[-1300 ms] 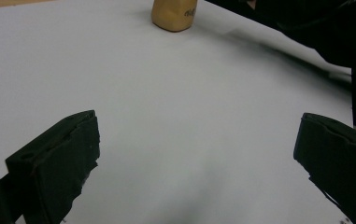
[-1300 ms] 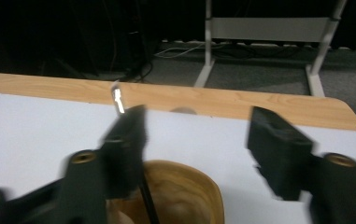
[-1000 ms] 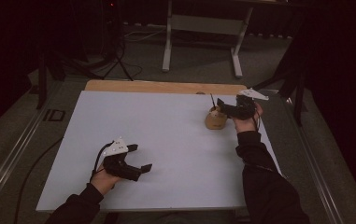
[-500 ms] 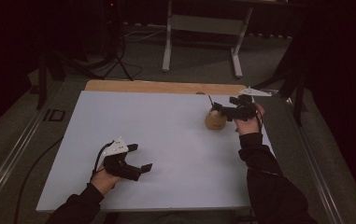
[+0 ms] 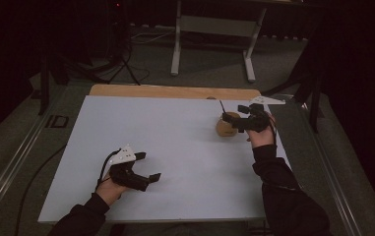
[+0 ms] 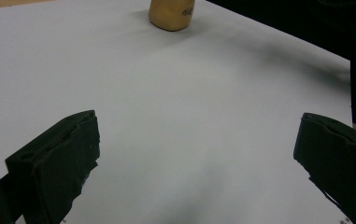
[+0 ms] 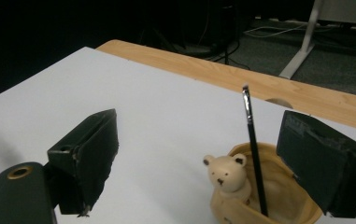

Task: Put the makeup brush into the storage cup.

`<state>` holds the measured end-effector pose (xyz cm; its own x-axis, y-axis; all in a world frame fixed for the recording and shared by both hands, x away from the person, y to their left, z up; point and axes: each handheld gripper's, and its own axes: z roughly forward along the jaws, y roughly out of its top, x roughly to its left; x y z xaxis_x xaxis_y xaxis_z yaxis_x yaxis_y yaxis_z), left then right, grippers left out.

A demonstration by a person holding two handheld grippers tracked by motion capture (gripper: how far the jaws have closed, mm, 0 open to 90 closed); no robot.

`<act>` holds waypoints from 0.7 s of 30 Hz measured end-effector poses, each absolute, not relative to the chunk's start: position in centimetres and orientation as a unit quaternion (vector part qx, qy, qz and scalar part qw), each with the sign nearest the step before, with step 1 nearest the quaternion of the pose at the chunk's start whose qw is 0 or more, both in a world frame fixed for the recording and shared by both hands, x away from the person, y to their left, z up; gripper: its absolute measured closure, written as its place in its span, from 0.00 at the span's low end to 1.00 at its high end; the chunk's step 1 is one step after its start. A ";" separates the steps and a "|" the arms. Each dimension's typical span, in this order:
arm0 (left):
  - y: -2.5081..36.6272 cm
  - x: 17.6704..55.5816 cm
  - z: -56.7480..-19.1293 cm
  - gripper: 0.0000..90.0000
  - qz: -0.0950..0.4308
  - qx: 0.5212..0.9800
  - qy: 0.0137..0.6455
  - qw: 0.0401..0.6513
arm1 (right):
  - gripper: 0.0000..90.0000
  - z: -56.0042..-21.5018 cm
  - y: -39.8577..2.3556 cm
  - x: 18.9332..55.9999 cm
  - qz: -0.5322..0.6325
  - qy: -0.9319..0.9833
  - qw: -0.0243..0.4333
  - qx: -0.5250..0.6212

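Observation:
A small wooden pot (image 5: 226, 127) stands on the white table top (image 5: 165, 132) at the right. It holds a thin black pen (image 7: 254, 149) that leans upright, and a pale bear figure (image 7: 227, 175) sits at its rim. My right gripper (image 5: 235, 114) is open just right of the pot and slightly above it, with its jaws either side of the pen and apart from it. My left gripper (image 5: 148, 166) rests open near the front left with nothing between its jaws. The left gripper view has the pot (image 6: 171, 14) far ahead.
A wooden strip (image 5: 175, 91) runs along the table's far edge. Behind it a white metal stand (image 5: 212, 29) and cables lie on the dark floor. Wide bare table lies between the two grippers.
The right hand has shifted slightly toward the person while its jaws stay open at the pot. The pot, pen and left gripper have kept their places.

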<state>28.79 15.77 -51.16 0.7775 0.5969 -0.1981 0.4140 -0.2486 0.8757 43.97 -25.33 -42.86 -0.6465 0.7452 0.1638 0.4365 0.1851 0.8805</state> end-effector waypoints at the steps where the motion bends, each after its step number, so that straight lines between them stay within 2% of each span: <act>1: 15.8 28.8 -51.2 0.01 0.087 0.785 0.321 0.522 | 0.14 -42.8 -25.3 43.9 0.506 0.755 0.147 0.390; 21: 15.9 28.7 -51.0 0.01 0.084 0.785 0.318 0.525 | 0.16 -42.3 -24.4 39.5 0.520 0.772 0.134 0.341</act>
<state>28.65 15.88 -51.00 0.7831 0.5882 -0.2017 0.4108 -0.2459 0.8779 39.45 -24.36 -42.25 -0.7319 0.6654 0.1470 0.3860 0.2270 0.8942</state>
